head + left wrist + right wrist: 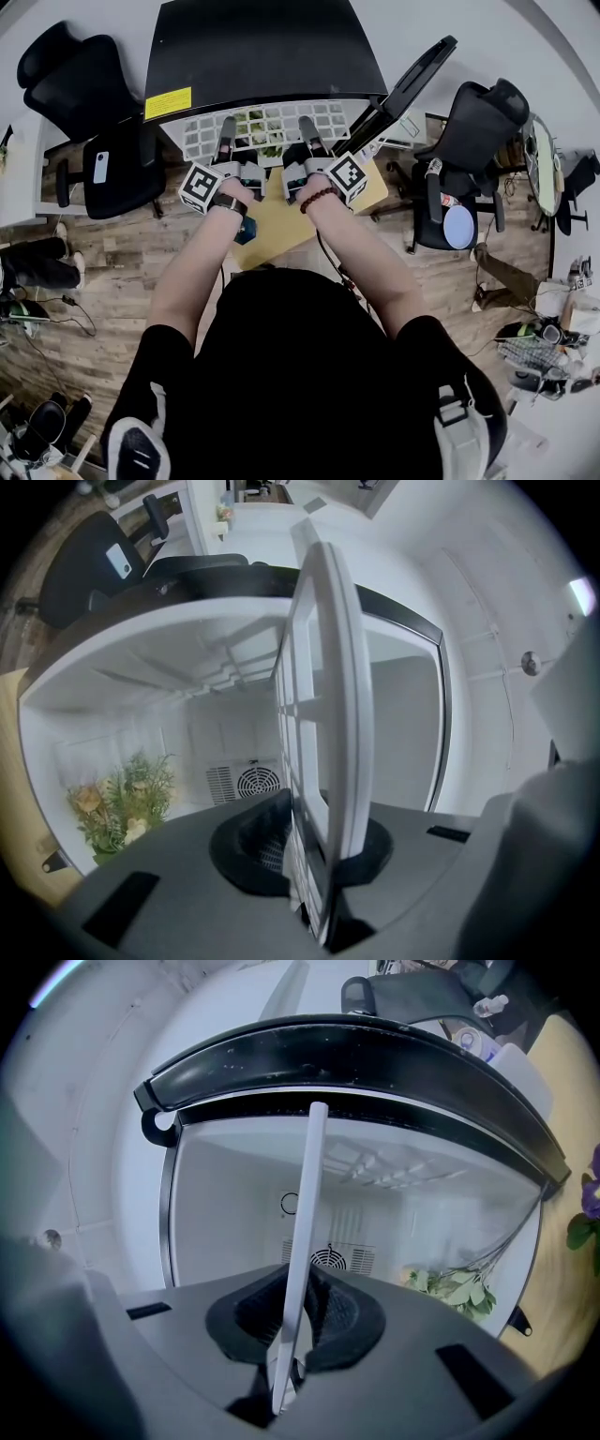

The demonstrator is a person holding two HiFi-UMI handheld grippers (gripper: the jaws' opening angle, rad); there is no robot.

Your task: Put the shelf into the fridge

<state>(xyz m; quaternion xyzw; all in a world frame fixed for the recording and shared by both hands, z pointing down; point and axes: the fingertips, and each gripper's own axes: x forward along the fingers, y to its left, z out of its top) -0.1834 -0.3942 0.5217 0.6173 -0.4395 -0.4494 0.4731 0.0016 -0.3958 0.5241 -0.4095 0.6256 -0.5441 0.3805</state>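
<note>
A white grid shelf (267,127) lies flat at the mouth of the black mini fridge (262,52), partly inside. My left gripper (228,141) is shut on the shelf's near edge at the left. My right gripper (307,139) is shut on the same edge at the right. In the left gripper view the shelf (323,714) stands edge-on between the jaws, reaching into the white fridge interior (150,714). The right gripper view shows the shelf (302,1241) as a thin white bar pinched between the pads (333,1321).
The fridge door (412,80) hangs open at the right. A bunch of flowers (117,803) lies inside on the fridge floor. The fridge stands on a yellow table (277,225). Black office chairs (89,122) (469,159) flank it on both sides.
</note>
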